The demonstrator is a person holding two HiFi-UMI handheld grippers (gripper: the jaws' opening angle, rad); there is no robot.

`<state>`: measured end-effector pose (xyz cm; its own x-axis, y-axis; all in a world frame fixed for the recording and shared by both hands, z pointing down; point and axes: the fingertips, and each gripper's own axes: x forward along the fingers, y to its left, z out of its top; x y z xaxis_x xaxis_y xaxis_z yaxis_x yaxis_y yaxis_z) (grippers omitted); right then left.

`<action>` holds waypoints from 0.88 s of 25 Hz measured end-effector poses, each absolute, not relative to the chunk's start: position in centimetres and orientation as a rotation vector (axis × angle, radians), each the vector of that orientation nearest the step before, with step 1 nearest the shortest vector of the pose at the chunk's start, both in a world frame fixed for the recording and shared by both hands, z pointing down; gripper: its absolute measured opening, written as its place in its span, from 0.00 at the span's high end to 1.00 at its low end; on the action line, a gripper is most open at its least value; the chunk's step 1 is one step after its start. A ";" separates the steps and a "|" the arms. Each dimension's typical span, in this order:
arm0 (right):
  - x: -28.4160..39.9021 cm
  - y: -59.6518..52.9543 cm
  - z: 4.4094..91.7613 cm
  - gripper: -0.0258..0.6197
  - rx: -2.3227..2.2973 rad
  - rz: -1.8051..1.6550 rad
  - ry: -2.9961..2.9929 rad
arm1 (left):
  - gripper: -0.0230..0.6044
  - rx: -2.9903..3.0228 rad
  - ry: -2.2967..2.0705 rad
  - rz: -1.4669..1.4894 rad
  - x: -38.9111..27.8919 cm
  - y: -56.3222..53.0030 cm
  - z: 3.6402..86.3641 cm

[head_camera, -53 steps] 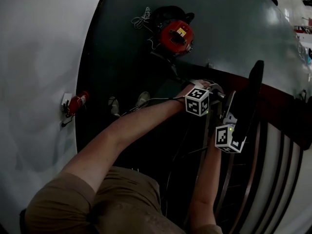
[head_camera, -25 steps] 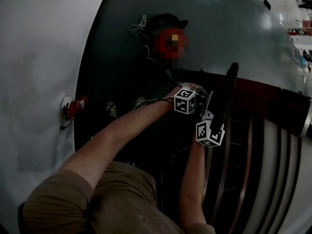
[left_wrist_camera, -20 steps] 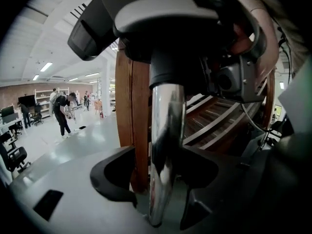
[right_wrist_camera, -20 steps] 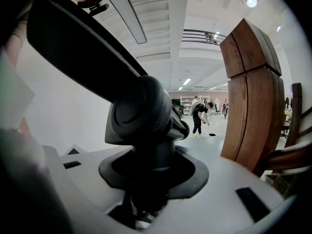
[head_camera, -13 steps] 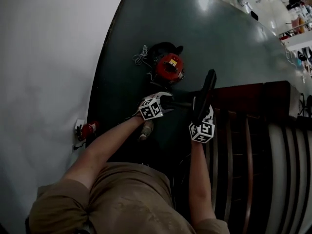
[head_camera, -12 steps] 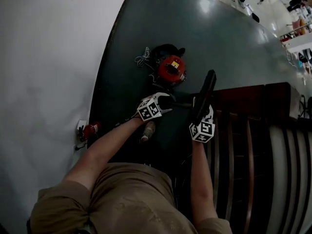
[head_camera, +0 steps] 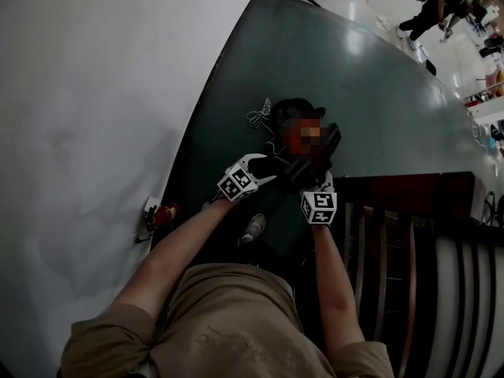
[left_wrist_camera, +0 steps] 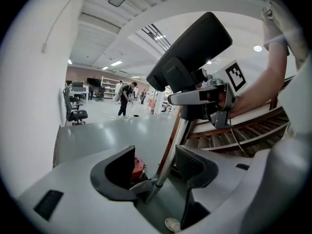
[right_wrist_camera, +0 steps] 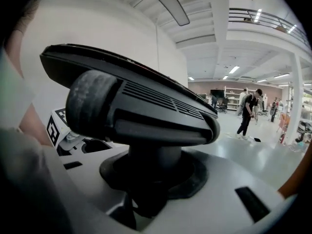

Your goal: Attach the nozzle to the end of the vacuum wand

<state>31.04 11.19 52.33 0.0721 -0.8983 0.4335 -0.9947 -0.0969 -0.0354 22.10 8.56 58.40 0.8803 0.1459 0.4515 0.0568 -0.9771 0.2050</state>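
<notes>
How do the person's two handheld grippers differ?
On the left gripper the jaws have just been opening and stand apart; on the right gripper they have just been closing and clamp the neck of the black plastic nozzle. The left grips nothing, the silver metal wand showing loose in its gap; the right carries the nozzle. Both are grey.

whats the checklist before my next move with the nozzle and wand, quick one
1. Grip on the nozzle: ok. The right gripper has just been closing its jaws further and they clamp the neck.
2. Hold on the wand: not ok. The left gripper has just opened its jaws; the wand shows in the gap, untouched.
3. Nozzle seated on wand: cannot tell. The wand rises to just under the right gripper, which hides the joint.
4. Red vacuum down on the floor: ok.
</notes>
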 end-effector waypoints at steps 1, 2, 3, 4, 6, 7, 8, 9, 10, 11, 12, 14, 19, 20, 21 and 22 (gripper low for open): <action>30.1 10.4 52.4 0.74 2.049 0.510 -1.932 | 0.56 2.848 0.146 0.707 21.3 8.3 58.0; 29.2 9.6 52.4 0.74 2.018 0.507 -1.958 | 0.56 2.833 0.136 0.703 20.4 7.9 57.6; 28.2 8.7 52.4 0.74 1.989 0.504 -1.981 | 0.56 2.820 0.122 0.696 19.5 7.5 57.3; 27.2 7.8 52.3 0.74 1.961 0.499 -2.002 | 0.56 2.808 0.105 0.687 18.5 7.1 57.0; 25.2 5.8 52.2 0.74 1.906 0.495 -2.035 | 0.56 2.783 0.058 0.672 16.3 5.9 56.5; 24.2 4.8 52.2 0.74 1.880 0.496 -2.049 | 0.56 2.770 0.028 0.667 15.2 5.3 56.4; 23.3 3.7 52.5 0.74 1.856 0.497 -2.060 | 0.56 2.755 -0.005 0.662 14.1 4.5 56.6; 22.3 2.6 53.1 0.74 1.833 0.496 -2.071 | 0.56 2.739 -0.042 0.653 13.1 3.8 56.9; 21.3 1.6 53.7 0.74 1.808 0.494 -2.079 | 0.56 2.721 -0.080 0.641 12.1 3.0 57.3; 20.3 0.7 54.4 0.73 1.781 0.492 -2.084 | 0.56 2.702 -0.118 0.627 11.0 2.1 57.5; 19.1 -0.4 54.9 0.73 1.752 0.495 -2.086 | 0.56 2.684 -0.155 0.614 9.9 1.1 57.7; 16.5 -2.6 55.7 0.73 1.695 0.509 -2.093 | 0.56 2.650 -0.221 0.595 7.6 -1.0 57.8; 10.3 -8.5 58.5 0.71 1.555 0.527 -2.104 | 0.56 2.542 -0.353 0.570 1.3 -4.8 59.4; 8.8 -9.8 59.0 0.71 1.521 0.532 -2.108 | 0.56 2.521 -0.383 0.566 -0.3 -5.6 59.8; 7.2 -11.2 59.7 0.71 1.484 0.536 -2.112 | 0.56 2.500 -0.415 0.559 -1.8 -6.4 60.2; 5.6 -12.4 60.5 0.71 1.445 0.543 -2.116 | 0.56 2.479 -0.446 0.549 -3.4 -7.3 60.7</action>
